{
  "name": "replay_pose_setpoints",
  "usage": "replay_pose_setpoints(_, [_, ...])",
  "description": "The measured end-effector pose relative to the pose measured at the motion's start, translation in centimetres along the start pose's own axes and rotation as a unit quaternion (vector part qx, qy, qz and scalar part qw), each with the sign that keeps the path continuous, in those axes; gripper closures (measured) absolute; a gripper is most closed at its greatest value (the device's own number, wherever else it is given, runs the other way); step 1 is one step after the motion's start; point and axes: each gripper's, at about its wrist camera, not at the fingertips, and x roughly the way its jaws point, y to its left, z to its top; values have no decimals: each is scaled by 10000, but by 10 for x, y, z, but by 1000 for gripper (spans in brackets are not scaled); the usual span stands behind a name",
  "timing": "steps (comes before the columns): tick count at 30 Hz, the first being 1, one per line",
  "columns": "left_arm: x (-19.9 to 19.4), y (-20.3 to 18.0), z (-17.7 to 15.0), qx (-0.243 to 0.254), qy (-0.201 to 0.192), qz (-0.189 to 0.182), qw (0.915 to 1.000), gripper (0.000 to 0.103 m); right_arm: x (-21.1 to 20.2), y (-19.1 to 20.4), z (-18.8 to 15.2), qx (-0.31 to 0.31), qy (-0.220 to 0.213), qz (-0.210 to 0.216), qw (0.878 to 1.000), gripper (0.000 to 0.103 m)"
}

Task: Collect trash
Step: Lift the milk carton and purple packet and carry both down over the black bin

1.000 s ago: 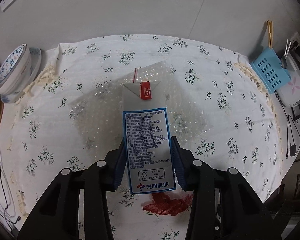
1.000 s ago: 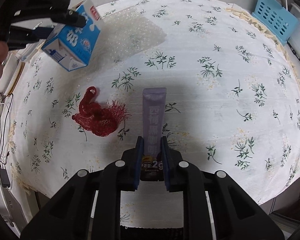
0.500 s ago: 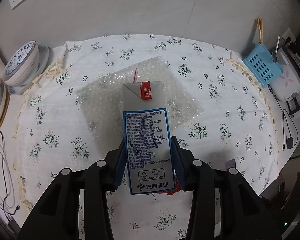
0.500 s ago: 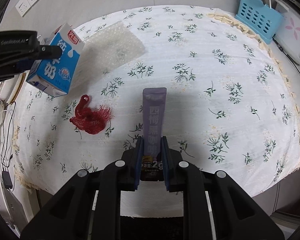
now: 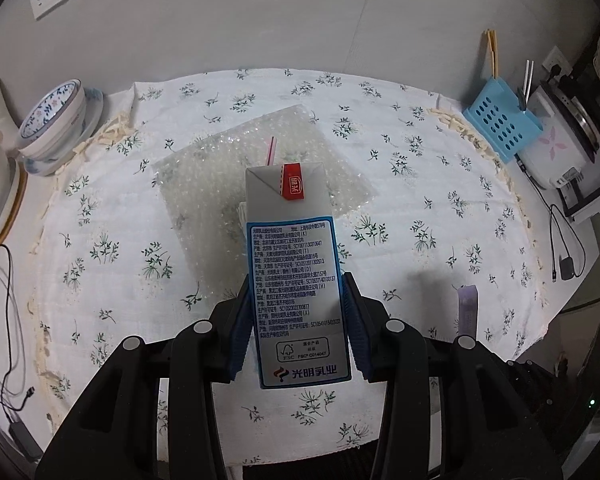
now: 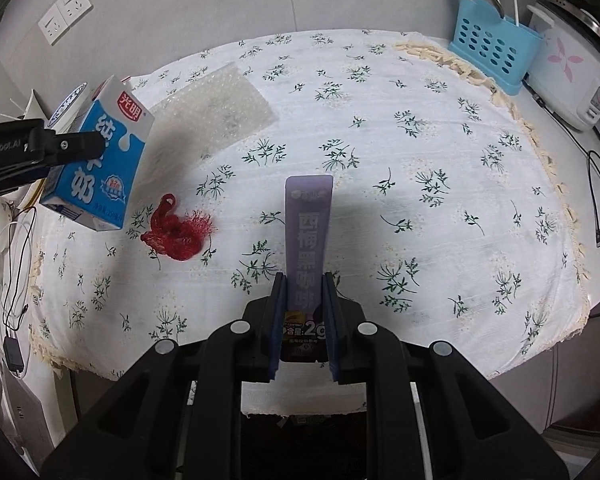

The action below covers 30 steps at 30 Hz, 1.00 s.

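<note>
Blue-and-white milk carton (image 5: 296, 276), held above the surface (image 5: 400, 184), pinched by the left tongs (image 5: 298, 320); purple sachet (image 6: 308, 240) pinched by the right tongs (image 6: 303, 320) (red mesh net (image 6: 176, 230) lies near the surface's left edge).

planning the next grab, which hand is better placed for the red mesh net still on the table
Left, tentatively. Both grippers are full: the left gripper clamps the milk carton, the right gripper the purple sachet. The red mesh net lies nearer the left one, which must unload first.

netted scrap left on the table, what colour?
Red: the mesh net scrap on the floral tablecloth; clearest in the right wrist view.
</note>
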Motion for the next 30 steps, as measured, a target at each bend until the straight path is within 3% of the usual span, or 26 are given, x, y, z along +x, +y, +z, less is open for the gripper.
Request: replay_pose_setpoints(30, [-61,-8,-98,-192,-94,66,9998,62,-63,-8,-47,-329,-372,95,9987,86])
